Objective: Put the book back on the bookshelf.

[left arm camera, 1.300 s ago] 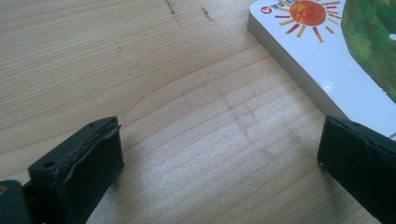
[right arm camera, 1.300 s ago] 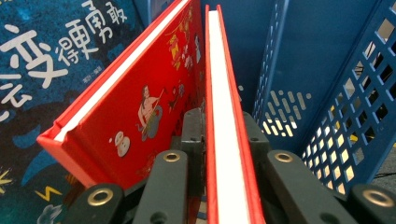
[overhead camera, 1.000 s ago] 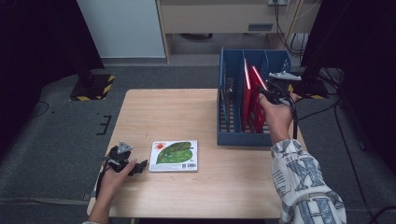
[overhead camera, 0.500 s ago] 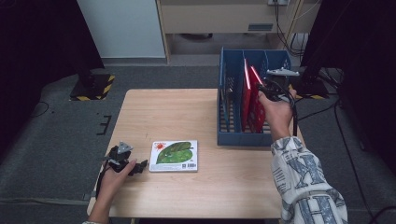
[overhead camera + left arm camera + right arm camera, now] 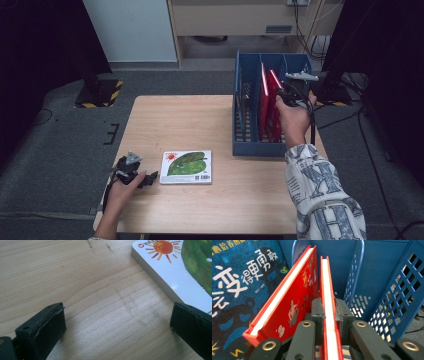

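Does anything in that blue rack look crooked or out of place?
Yes: one red book leans sideways in the blue rack, while the red book beside it stands upright, clamped in the right gripper. Another book lies flat on the table.

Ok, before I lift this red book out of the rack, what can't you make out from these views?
- Cover of the gripped red book: edge-on in the right gripper view, where the right gripper is clamped on it.
- Bottom of the blue rack: hidden by its walls and the books in the high view.
- Dark blue book: cut off by the frame's left edge.
- Leaf-cover book: title cropped at the top edge in the left gripper view.
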`<move>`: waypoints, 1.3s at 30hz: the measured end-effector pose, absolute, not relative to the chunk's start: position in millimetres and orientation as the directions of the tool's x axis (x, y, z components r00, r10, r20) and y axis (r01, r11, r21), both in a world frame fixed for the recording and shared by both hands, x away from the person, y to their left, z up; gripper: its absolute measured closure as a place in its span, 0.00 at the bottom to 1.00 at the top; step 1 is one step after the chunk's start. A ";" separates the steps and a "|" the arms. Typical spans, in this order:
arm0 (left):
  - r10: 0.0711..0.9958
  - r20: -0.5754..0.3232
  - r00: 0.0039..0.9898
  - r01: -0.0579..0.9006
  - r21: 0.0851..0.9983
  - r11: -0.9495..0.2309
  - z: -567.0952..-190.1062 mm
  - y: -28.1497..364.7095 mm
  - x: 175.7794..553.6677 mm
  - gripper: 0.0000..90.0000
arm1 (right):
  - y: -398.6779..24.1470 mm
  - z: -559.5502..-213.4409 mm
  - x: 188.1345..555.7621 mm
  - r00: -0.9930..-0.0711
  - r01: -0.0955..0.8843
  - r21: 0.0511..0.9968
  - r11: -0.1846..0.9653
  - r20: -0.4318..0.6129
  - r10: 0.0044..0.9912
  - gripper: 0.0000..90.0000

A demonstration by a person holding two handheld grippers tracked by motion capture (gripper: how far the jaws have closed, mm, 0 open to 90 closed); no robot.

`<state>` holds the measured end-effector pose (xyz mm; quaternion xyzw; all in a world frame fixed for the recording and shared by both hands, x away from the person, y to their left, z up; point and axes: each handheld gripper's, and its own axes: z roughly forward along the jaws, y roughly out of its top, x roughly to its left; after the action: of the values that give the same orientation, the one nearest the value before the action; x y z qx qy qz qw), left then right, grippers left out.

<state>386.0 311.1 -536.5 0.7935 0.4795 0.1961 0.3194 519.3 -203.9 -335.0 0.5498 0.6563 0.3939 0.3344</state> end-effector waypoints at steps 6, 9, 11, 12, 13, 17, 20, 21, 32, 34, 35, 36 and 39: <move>0.886 0.005 0.464 0.636 0.695 -0.336 -536.5 311.1 386.0 0.00 | -203.9 -334.3 525.0 -0.156 0.455 0.888 0.073 -0.001 0.988 0.88; 0.886 0.005 0.464 0.635 0.695 -0.336 -536.5 311.0 386.1 0.00 | -205.0 -333.0 531.8 -0.139 0.452 0.890 0.056 0.009 0.990 0.88; 0.886 0.005 0.464 0.635 0.695 -0.337 -536.5 311.1 386.1 0.00 | -205.0 -331.6 534.8 -0.141 0.449 0.892 0.054 0.011 0.990 0.88; 0.886 0.005 0.464 0.636 0.695 -0.337 -536.5 311.1 386.1 0.00 | -205.0 -330.4 536.4 -0.140 0.445 0.894 0.050 0.014 0.990 0.88; 0.887 0.001 0.462 0.635 0.698 -0.332 -536.7 310.7 386.2 0.00 | -205.1 -329.9 537.3 -0.140 0.441 0.896 0.049 0.015 0.990 0.88; 0.887 0.002 0.462 0.635 0.698 -0.332 -536.7 310.6 386.4 0.00 | -204.9 -328.2 542.6 -0.136 0.445 0.894 0.048 0.014 0.991 0.88; 0.887 0.002 0.462 0.635 0.698 -0.332 -536.7 310.6 386.4 0.00 | -204.6 -328.0 546.3 -0.130 0.449 0.892 0.051 0.008 0.991 0.88; 0.887 0.002 0.462 0.634 0.698 -0.332 -536.7 310.6 386.4 0.00 | -204.8 -327.5 547.9 -0.126 0.450 0.892 0.051 0.007 0.992 0.88; 0.886 0.005 0.464 0.633 0.698 -0.335 -536.6 310.7 386.6 0.00 | -202.1 -331.6 556.4 -0.111 0.459 0.887 0.055 -0.004 0.994 0.88; 0.886 0.005 0.464 0.633 0.698 -0.336 -536.6 310.7 386.6 0.00 | -201.1 -332.9 558.0 -0.109 0.461 0.886 0.054 -0.004 0.994 0.88; 0.886 0.005 0.465 0.633 0.698 -0.336 -536.6 310.7 386.6 0.00 | -200.6 -333.5 558.9 -0.110 0.464 0.885 0.052 0.000 0.994 0.88; 0.886 0.005 0.465 0.633 0.698 -0.336 -536.6 310.7 386.6 0.00 | -199.7 -333.3 559.9 -0.110 0.463 0.885 0.055 -0.004 0.994 0.88; 0.886 0.002 0.463 0.633 0.699 -0.333 -536.6 310.5 386.6 0.00 | -197.5 -331.7 561.8 -0.112 0.463 0.884 0.061 -0.009 0.994 0.88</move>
<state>386.6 310.5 -536.6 0.7924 0.4794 0.1962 0.3221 561.8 -197.5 -331.7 0.5686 0.6403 0.3825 0.3471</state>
